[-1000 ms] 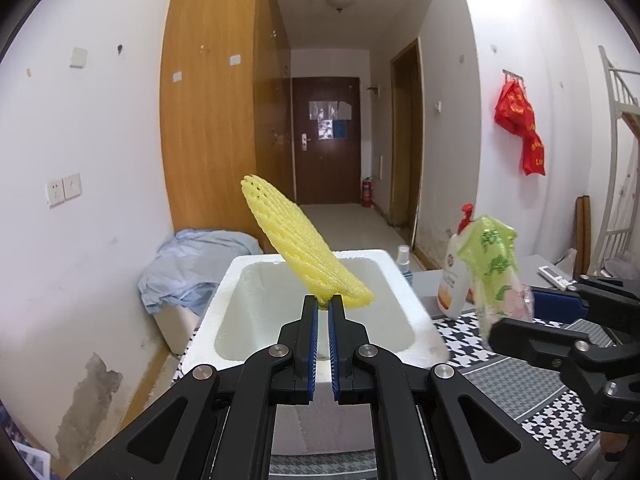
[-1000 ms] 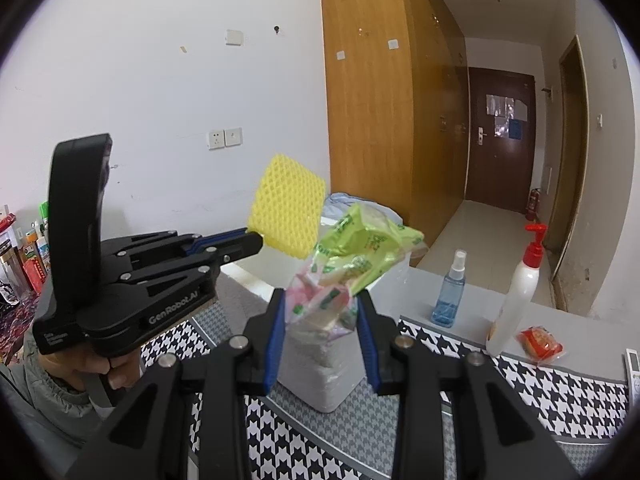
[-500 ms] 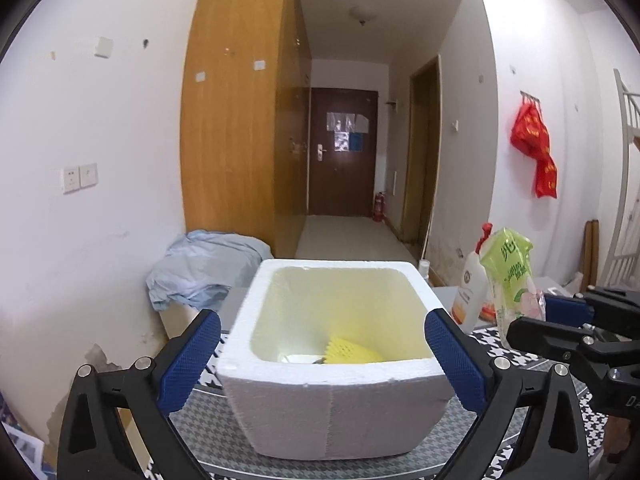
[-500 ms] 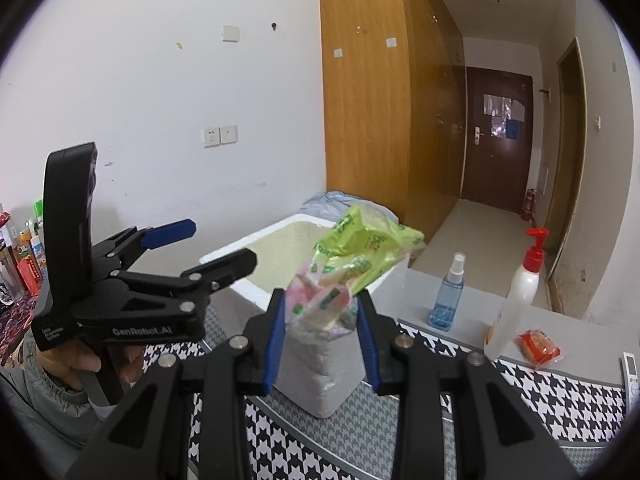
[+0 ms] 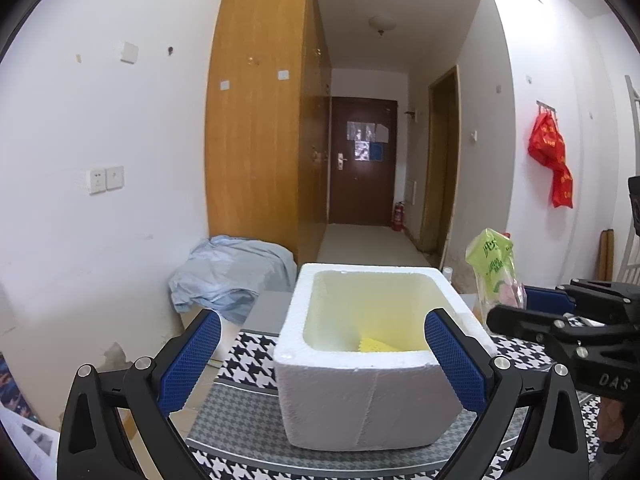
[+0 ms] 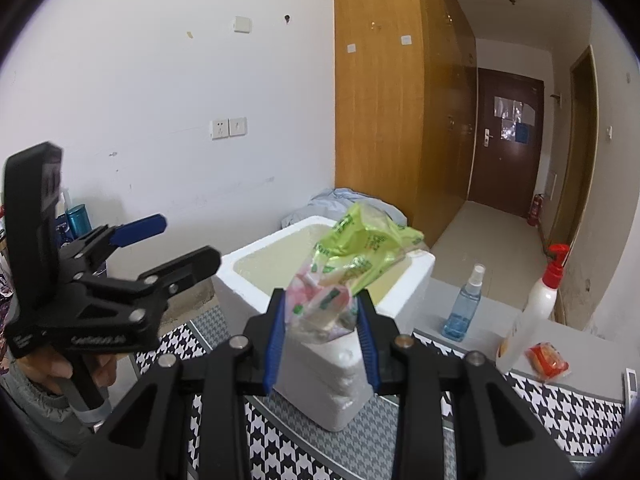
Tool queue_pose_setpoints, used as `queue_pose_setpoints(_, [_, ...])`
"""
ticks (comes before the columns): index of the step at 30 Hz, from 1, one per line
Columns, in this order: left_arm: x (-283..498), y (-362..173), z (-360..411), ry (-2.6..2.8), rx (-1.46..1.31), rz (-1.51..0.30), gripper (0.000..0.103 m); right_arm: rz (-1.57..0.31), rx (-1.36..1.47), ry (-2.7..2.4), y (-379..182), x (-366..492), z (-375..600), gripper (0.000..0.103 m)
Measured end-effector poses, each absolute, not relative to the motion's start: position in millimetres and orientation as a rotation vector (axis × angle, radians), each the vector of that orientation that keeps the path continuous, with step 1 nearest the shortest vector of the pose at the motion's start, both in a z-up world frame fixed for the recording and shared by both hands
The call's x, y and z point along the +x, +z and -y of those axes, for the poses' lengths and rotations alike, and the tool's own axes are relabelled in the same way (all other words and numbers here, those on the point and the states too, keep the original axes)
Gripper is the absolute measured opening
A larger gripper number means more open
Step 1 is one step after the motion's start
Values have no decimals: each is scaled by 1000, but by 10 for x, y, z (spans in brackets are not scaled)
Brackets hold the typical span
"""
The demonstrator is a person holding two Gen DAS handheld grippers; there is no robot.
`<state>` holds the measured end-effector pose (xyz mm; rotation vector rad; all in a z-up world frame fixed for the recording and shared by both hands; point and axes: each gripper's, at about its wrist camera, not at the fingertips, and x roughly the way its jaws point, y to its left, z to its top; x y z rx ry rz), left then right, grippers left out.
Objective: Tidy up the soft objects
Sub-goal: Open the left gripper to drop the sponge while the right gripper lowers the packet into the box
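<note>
A white foam box [image 5: 372,364] stands on the houndstooth mat; the yellow foam net [image 5: 376,345] lies inside it. My left gripper [image 5: 322,354] is open and empty, its blue pads either side of the box front; in the right wrist view it [image 6: 168,244] hovers left of the box [image 6: 320,320]. My right gripper [image 6: 322,328] is shut on a green and pink plastic snack bag [image 6: 352,264], held above the box's near corner. The bag also shows in the left wrist view [image 5: 496,272], right of the box.
A blue spray bottle [image 6: 464,304], a white pump bottle with red top [image 6: 540,300] and a red packet [image 6: 546,362] sit on the grey tabletop right of the box. A heap of pale blue cloth [image 5: 228,276] lies behind the box by the wall.
My left gripper opened and dropped the yellow foam net into the foam box, then drew back a little. My right gripper keeps hold of the snack bag and moved closer over the box.
</note>
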<state>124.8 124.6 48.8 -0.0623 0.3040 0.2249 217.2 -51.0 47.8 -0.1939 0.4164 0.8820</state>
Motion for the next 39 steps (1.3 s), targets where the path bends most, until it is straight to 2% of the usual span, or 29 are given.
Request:
queue_pose_setpoints(33, [1140,397,-1539,382,-86,-306,102,-485,-254,922,391,2594,-75,39])
queue_pose_setpoints(34, [1138,394,-1544,382,-87,-306,102,-488,-251,922,391,2602,-83,40])
queue_pose_setpoints(36, [1156,401,-1566,384,-83,-307,102,-502,-260,917,374,2621,-104,48])
queue_pose_setpoints(38, [1161,409,-1571,384,-84,-305,102,-504,-271,904,365,2614,-110,49])
queue_pose_setpoints(39, [1157,411,-1578,385,-87,-303,102,-500,-277,903,369,2603,-106,53])
